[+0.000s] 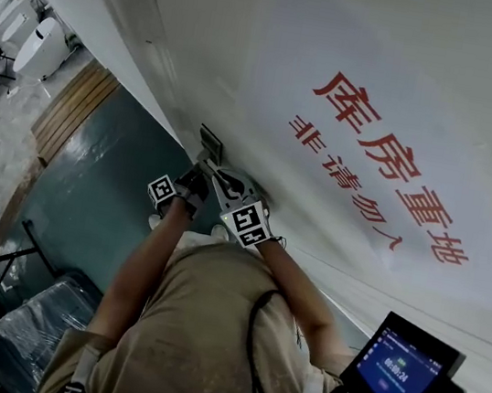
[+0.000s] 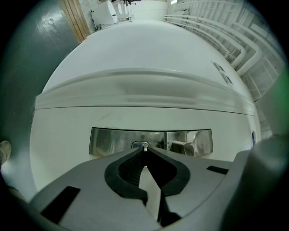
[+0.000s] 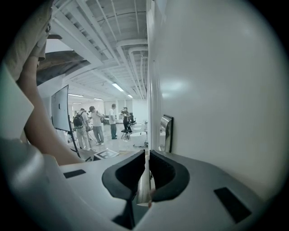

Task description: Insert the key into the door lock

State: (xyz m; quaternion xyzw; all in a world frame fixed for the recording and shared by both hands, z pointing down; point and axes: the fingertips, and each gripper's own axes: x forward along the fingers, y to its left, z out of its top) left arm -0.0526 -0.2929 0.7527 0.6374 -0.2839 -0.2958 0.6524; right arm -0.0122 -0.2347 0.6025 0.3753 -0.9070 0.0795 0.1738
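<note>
Black pads of my left tongs [image 2: 145, 152] are pressed together on the key [image 2: 145, 147]. Only a pale sliver of it shows past the tips, right at the keyhole [image 2: 137, 145] in the steel lock plate [image 2: 108, 140]. I cannot tell whether the tip is inside the slot or only at its mouth.

That is where I expect trouble. With so little metal showing I can't judge its angle, and if the blade is off the slot's line, a push would skate it across the plate or twist it in the pads. A thin key held at one narrow pinch could also pivot out and drop to the floor.

My right tongs [image 3: 147, 155] are closed too, with nothing I can name in them. They sit alongside the white door [image 3: 216, 90] near the plate, and a careless nudge from them could knock the left pair off line.

Past the door's edge, people [image 3: 95, 124] stand well away in the hall. I can't tell whether the door is latched; an unlatched one would swing away under pressure.
</note>
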